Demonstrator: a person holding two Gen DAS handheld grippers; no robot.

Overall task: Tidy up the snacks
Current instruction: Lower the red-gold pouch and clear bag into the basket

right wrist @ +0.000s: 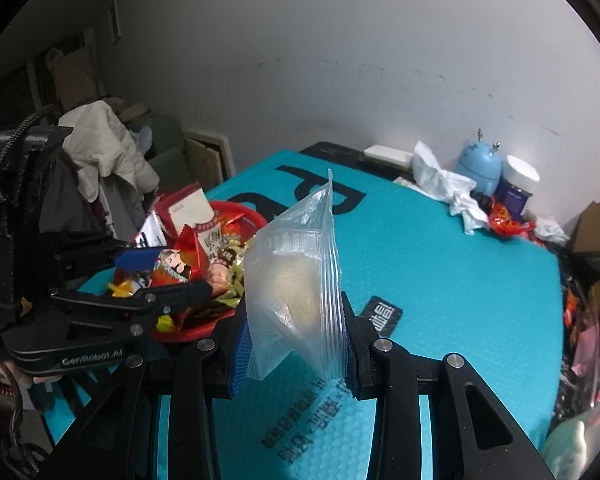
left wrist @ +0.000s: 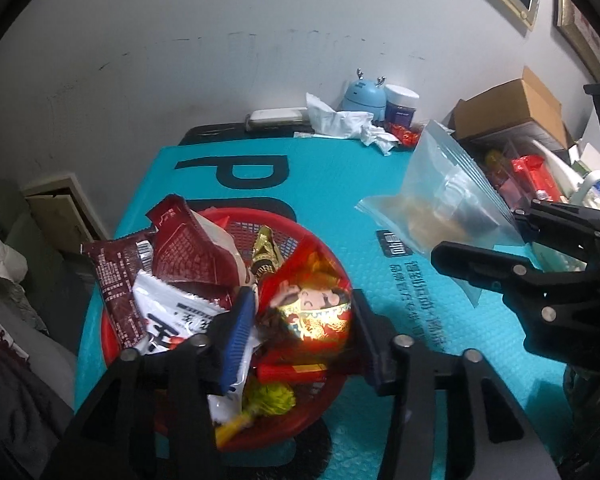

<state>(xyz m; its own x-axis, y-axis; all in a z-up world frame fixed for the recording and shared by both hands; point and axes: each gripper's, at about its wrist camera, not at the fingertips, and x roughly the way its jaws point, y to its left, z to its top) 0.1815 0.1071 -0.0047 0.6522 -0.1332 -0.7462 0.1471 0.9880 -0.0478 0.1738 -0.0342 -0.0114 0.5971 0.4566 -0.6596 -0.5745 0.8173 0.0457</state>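
Note:
A red plastic basket (left wrist: 328, 248) full of snack packets sits at the left of the teal mat (left wrist: 340, 184). My left gripper (left wrist: 302, 328) hangs over it with its jaws apart. A red and gold packet with a cartoon figure (left wrist: 316, 308) lies between the fingers, and I see no pad pressing on it. From the right wrist view the same gripper (right wrist: 184, 270) straddles that packet (right wrist: 174, 266) above the basket (right wrist: 240, 210). My right gripper (right wrist: 296, 344) is shut on the lower edge of a clear zip bag (right wrist: 296, 264) with something pale inside, held upright to the right of the basket. In the left wrist view that bag (left wrist: 432, 184) stands in the right gripper (left wrist: 476, 232).
Along the wall stand crumpled tissue (left wrist: 340, 120), a blue round gadget (left wrist: 362, 96), a white-lidded jar (left wrist: 400, 104) and red wrappers (left wrist: 404, 134). A cardboard box (left wrist: 512, 104) and more packets crowd the right side. Clothes are piled to the left (right wrist: 108, 148).

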